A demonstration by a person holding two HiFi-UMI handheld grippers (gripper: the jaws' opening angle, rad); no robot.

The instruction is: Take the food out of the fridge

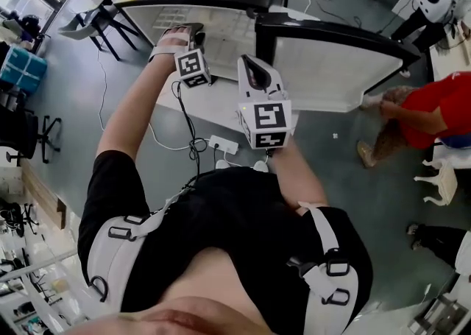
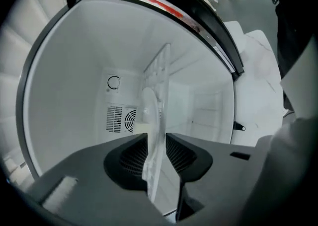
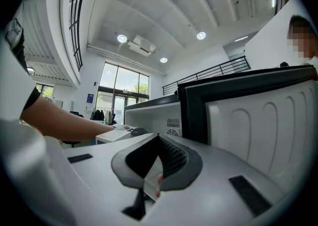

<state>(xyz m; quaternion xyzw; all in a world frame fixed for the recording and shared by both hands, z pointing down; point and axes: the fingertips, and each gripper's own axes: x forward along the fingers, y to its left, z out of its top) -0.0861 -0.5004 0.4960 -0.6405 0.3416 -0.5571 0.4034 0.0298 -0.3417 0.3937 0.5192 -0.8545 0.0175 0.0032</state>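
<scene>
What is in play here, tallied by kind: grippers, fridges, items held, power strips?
Grey handheld two-jaw grippers: 2 (left gripper, right gripper)
White fridge with a black-framed open door: 1
Thin white item with a red edge, in the right jaws: 1
White power strip on the floor: 1
Total: 5

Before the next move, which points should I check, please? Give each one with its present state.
1. Fridge door open: ok.
2. Left gripper ready to grasp: ok, its jaws are apart inside the fridge.
3. Left jaw gap free: not ok, the clear shelf lines up between the jaws; whether it touches them, cannot tell.
4. Food within the left gripper's reach: cannot tell, none shows in the left gripper view.
5. Right gripper grip: ok, shut on a thin white packet.
</scene>
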